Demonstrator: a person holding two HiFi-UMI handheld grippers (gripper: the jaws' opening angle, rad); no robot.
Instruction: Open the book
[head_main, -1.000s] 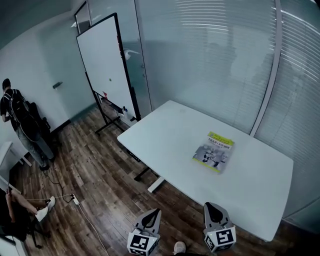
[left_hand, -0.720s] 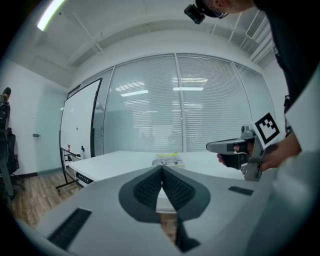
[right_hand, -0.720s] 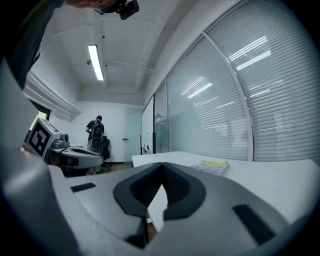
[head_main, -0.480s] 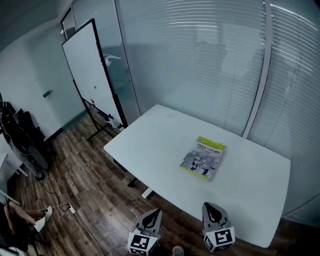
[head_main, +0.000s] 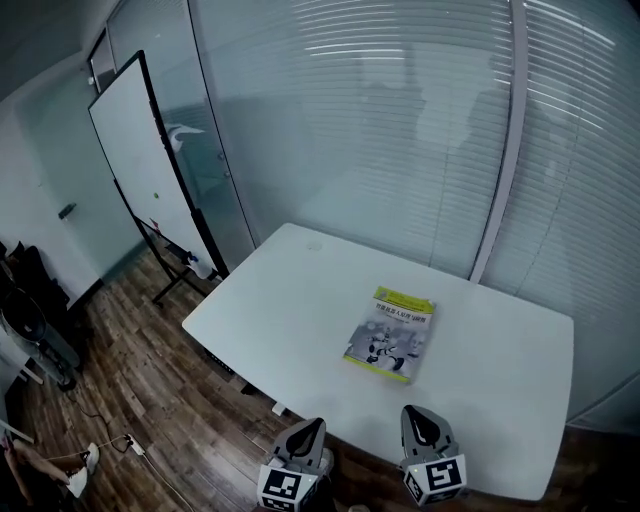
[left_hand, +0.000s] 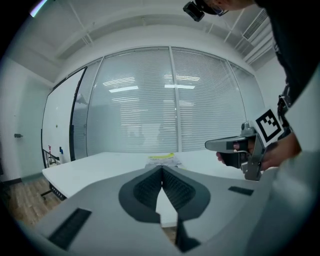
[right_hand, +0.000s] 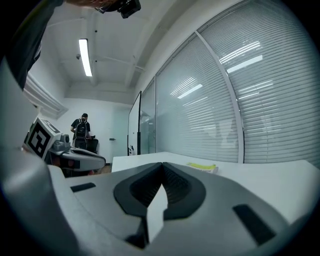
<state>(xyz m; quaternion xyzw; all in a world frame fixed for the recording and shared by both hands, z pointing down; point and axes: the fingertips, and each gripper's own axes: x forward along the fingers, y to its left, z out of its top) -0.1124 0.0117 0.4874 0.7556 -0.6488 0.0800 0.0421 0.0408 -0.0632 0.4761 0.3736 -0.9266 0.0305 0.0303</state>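
Left gripper (left_hand: 162, 168): fingers closed tip to tip, nothing between them. Only a thin wedge of white worktop shows through the gap lower down.

Right gripper (right_hand: 162, 165): same state, fingers pressed together at the tips and empty.

Both grippers are held side by side off the near edge of the worktop (head_main: 290, 300), over the wood floor (head_main: 130, 370), and point roughly level across it. Neither touches anything.

Book (head_main: 390, 335): lies flat and closed, cover up, yellow-green band along its far edge. It is well in from the near edge. In the head view it sits at about 12 o'clock from the right gripper and 1 o'clock from the left. Both gripper views show it low and straight ahead, well apart from the fingertips. Nothing else is on the worktop.

Surroundings: whiteboard (head_main: 140, 170) on a stand at about 10 o'clock, and a glass wall with blinds (head_main: 400, 120) behind the worktop at 12 o'clock. A person (right_hand: 81, 131) stands far off at 9 o'clock in the right gripper view.

Step in hand, as judged: approach. The book is untouched and its cover is not yet lifted.

Next move, as judged: bring both grippers in over the worktop to the book. One set of fingers has to part slightly to catch the cover's free edge. The other can press the book down so it does not slide. Which edge is the spine cannot be told from here.
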